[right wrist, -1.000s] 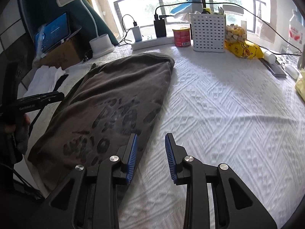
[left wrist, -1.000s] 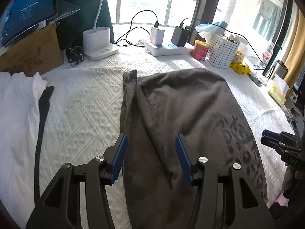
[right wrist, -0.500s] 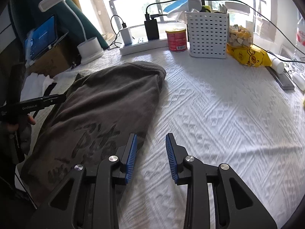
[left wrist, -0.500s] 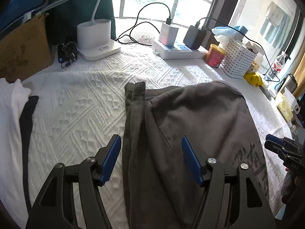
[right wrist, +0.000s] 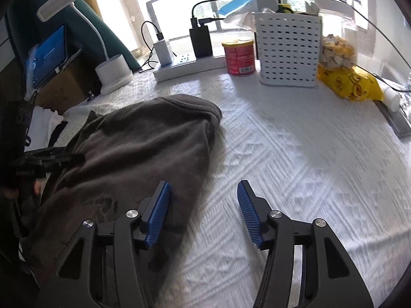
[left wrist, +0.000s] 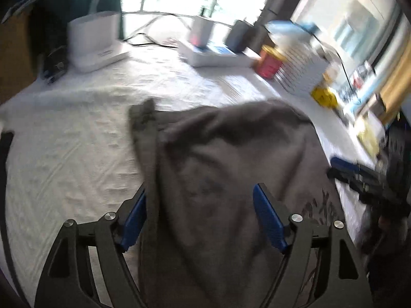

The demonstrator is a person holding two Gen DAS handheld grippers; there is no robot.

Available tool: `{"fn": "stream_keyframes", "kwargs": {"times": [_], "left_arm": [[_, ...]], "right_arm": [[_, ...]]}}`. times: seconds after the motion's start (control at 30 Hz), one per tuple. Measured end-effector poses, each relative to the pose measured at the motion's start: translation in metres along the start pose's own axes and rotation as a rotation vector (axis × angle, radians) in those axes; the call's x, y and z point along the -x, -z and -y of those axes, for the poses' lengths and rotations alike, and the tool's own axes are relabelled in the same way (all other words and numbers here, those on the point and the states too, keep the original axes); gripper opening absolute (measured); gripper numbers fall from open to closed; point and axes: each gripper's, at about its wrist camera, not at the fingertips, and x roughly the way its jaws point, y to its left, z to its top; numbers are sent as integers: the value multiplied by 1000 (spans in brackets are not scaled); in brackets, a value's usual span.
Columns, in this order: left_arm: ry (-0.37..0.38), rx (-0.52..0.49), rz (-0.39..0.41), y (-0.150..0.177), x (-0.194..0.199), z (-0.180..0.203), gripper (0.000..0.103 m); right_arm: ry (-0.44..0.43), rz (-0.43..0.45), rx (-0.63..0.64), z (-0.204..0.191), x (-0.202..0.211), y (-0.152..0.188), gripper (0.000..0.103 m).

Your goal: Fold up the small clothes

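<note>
A dark grey garment (left wrist: 226, 169) with a black print lies lengthwise on the white textured cover (left wrist: 72, 154); it also shows in the right wrist view (right wrist: 143, 154). My left gripper (left wrist: 199, 215) is open, its blue pads either side of the garment's left folded edge, low over it. My right gripper (right wrist: 203, 213) is open and empty over the garment's right edge, its left pad (right wrist: 158, 213) above the cloth and its right pad over bare cover. Each gripper shows at the side of the other's view.
At the back stand a white lamp base (right wrist: 114, 73), a power strip with chargers (right wrist: 190, 64), a red can (right wrist: 239, 56), a white perforated basket (right wrist: 289, 48) and a yellow snack bag (right wrist: 346, 84). White clothes (right wrist: 46, 125) and a cardboard box lie left.
Both grippers have moved forward along the garment toward its far end. Both sets of jaws have opened wider. The left view is now motion-blurred.
</note>
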Motion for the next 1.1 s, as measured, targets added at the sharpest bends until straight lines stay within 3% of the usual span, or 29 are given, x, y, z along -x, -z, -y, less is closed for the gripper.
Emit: {"fn": "stream_keyframes", "kwargs": {"times": [0.17, 0.23, 0.3, 0.43, 0.53, 0.63, 0.73, 1.1], "left_arm": [[-22, -65, -11, -3, -8, 15, 78], [-35, -97, -12, -2, -8, 19, 65], [-37, -112, -10, -1, -9, 21, 58], [-1, -120, -10, 0, -9, 25, 30], [11, -135, -4, 3, -10, 32, 25], [13, -125, 3, 4, -9, 33, 24], [9, -128, 12, 6, -6, 36, 23], [-19, -167, 67, 18, 18, 50, 23]], "right_arm": [[-36, -16, 25, -9, -17, -6, 58], [-42, -13, 36, -13, -19, -9, 58], [-61, -26, 54, -19, -26, -11, 58], [-57, -37, 111, -33, -33, -15, 58], [-52, -40, 143, -40, -34, -14, 54], [-71, -46, 164, -44, -35, -13, 29], [-70, -39, 195, -52, -33, -12, 22], [-83, 12, 190, -61, -7, -1, 18]]}}
